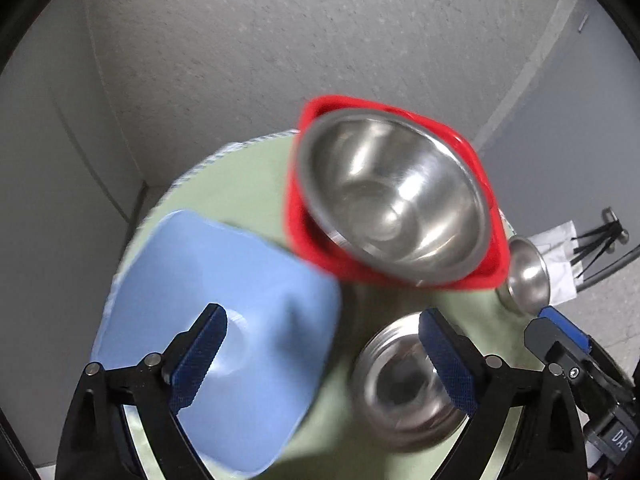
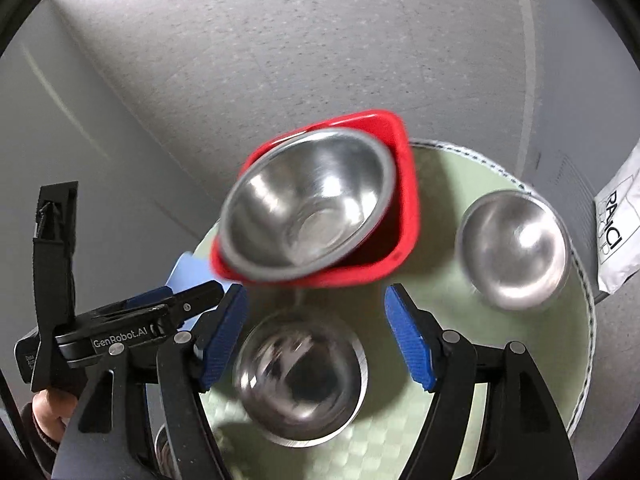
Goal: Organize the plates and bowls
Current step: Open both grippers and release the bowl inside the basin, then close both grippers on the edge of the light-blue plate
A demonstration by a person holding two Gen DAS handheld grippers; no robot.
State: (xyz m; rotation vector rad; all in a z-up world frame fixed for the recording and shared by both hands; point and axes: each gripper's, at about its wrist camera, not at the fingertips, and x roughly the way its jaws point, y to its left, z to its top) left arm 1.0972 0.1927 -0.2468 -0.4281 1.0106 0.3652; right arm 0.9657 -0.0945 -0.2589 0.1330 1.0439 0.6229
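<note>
On table: three steel bowls, two plates.

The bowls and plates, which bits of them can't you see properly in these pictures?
- Blue plate: right wrist view, mostly hidden behind the left gripper.
- Red plate: both views, its middle is covered by the big steel bowl.
- Near steel bowl: both views, blurred inside.
</note>
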